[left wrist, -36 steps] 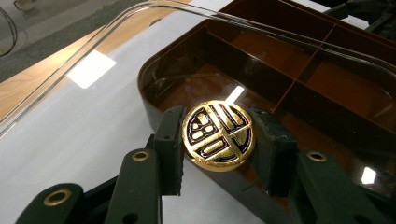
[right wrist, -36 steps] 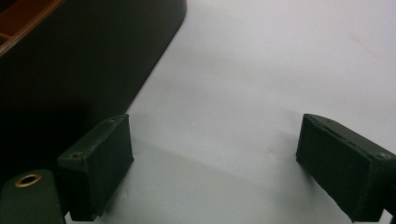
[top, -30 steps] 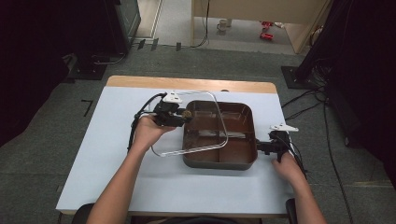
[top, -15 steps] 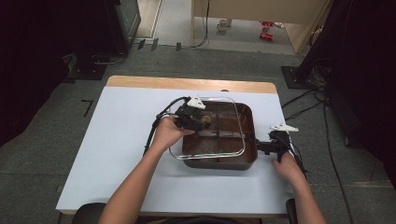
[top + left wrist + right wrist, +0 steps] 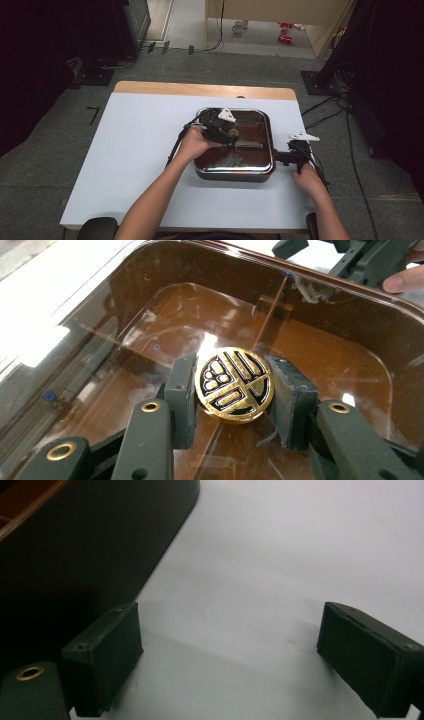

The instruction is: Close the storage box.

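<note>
The left tongs pinch the gold-and-black round knob of a clear glass lid, one pad on each side of it. In the high view those left tongs hang over the middle of the brown pan, which sits on the white table toward its right side. The lid lies over the pan and its outline matches the pan's rim closely; through the glass the brown inside and a dividing ridge show plainly. Whether the lid is fully seated on the rim or a shade above it is hard to tell from these angles.

The right tongs are spread wide with nothing between them, low over the table just beside the pan's dark outer wall. In the high view the right tongs sit at the pan's right edge.

So covering the pan looks nearly finished: the lid is lined up over it. What seems left is to settle it, let go of the knob, and draw the left hand away.
</note>
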`<state>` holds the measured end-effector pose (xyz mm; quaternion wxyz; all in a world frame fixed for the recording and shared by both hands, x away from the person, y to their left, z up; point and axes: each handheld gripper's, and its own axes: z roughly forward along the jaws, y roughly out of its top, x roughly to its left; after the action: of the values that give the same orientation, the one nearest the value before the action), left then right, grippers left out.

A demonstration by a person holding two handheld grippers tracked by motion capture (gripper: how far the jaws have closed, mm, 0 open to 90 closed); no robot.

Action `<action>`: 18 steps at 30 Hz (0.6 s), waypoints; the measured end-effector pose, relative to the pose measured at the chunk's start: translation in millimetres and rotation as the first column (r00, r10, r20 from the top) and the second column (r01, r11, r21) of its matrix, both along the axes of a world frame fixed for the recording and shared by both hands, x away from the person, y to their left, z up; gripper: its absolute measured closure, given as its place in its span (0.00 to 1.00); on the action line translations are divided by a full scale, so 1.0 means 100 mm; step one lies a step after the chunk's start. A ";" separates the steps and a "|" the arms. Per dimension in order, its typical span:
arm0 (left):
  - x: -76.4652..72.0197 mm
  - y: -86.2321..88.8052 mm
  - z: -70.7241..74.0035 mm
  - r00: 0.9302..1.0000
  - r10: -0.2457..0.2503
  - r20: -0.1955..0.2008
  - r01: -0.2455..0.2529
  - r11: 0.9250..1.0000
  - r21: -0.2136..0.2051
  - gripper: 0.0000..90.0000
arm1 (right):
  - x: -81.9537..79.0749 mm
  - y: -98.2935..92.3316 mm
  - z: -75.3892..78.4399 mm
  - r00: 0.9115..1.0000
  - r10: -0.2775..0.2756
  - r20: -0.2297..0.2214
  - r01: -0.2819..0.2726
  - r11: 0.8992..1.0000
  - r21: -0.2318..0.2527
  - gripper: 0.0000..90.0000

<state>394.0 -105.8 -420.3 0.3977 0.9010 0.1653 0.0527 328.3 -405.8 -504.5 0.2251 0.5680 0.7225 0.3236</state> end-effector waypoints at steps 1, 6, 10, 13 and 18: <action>0.00 -0.02 0.00 1.000 -0.003 0.003 0.003 1.000 0.002 0.66 | 0.00 0.00 0.00 1.000 0.000 0.000 0.000 1.000 0.000 0.11; -0.02 -0.08 0.01 1.000 -0.001 -0.015 0.002 1.000 0.018 0.66 | 0.00 0.00 0.00 1.000 0.000 0.000 0.000 1.000 0.000 0.11; -0.02 -0.09 -0.01 1.000 0.001 -0.003 -0.001 1.000 0.007 0.66 | 0.00 0.00 0.00 1.000 0.000 0.000 0.000 1.000 0.000 0.11; -0.02 -0.09 -0.02 1.000 0.002 0.004 -0.002 1.000 0.003 0.66 | 0.00 0.00 0.00 1.000 0.000 0.000 0.000 1.000 0.000 0.11; -0.02 -0.09 -0.02 1.000 -0.007 0.016 0.007 1.000 0.007 0.66 | 0.00 0.00 0.00 1.000 0.000 0.000 0.000 1.000 0.000 0.11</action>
<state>391.8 -114.7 -422.7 0.3959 0.9025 0.1589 0.0591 328.3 -405.8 -504.5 0.2249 0.5681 0.7224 0.3237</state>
